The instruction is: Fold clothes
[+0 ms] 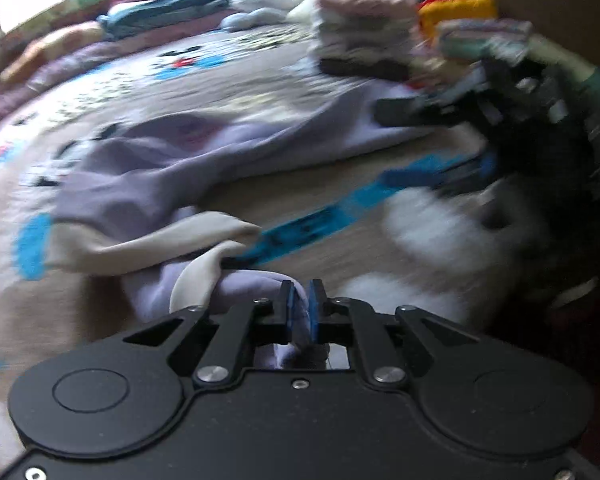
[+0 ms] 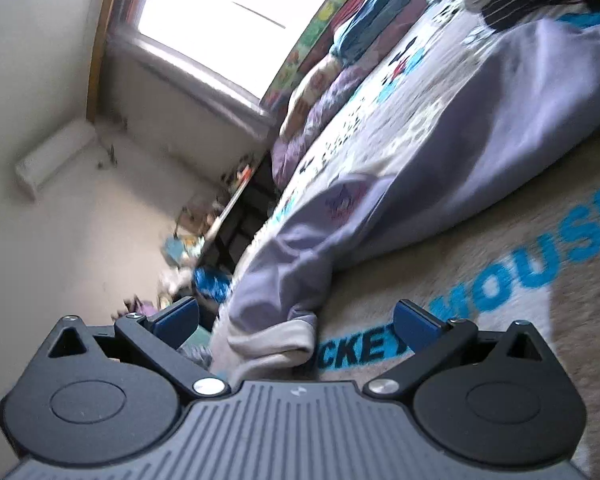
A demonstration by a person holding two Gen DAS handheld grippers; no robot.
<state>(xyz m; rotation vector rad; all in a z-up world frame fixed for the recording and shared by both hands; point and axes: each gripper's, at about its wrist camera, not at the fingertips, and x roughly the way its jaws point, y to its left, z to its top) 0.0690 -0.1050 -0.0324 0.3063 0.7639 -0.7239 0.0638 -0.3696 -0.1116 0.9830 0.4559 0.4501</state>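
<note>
1. Pinching a bunched fold of the lavender garment [image 1: 172,168], the left gripper [image 1: 302,300] has its blue-padded fingers [image 1: 290,304] drawn together, with purple cloth squeezed between them at the near edge of the left wrist view.
2. Just left of that grip, a cream cuff [image 1: 148,240] of the same garment lies crumpled, and a second cream edge curls up against the gripper's left linkage.
3. From the grip the garment spreads away to the far left and far right across a patterned blanket [image 1: 228,60], wrinkled and only partly flat.
4. The right gripper [image 2: 296,320] holds its fingers wide apart, with nothing between the pads [image 2: 414,320]; the cream cuff [image 2: 272,340] lies in the gap near the body, but I cannot tell whether anything touches it.
5. In the left wrist view the right gripper [image 1: 420,114] appears blurred at the far right, above the garment's far edge, and a blurred white fluffy sleeve [image 1: 432,232] shows below it.
6. Blue lettering [image 2: 520,264] runs across the blanket to the right of the garment in the right wrist view.
7. Farther off, a stack of folded clothes [image 1: 360,28] sits at the far right of the blanket, with a yellow and red item just beyond it.
8. A bright window [image 2: 220,20] stands at the far left of the room.
</note>
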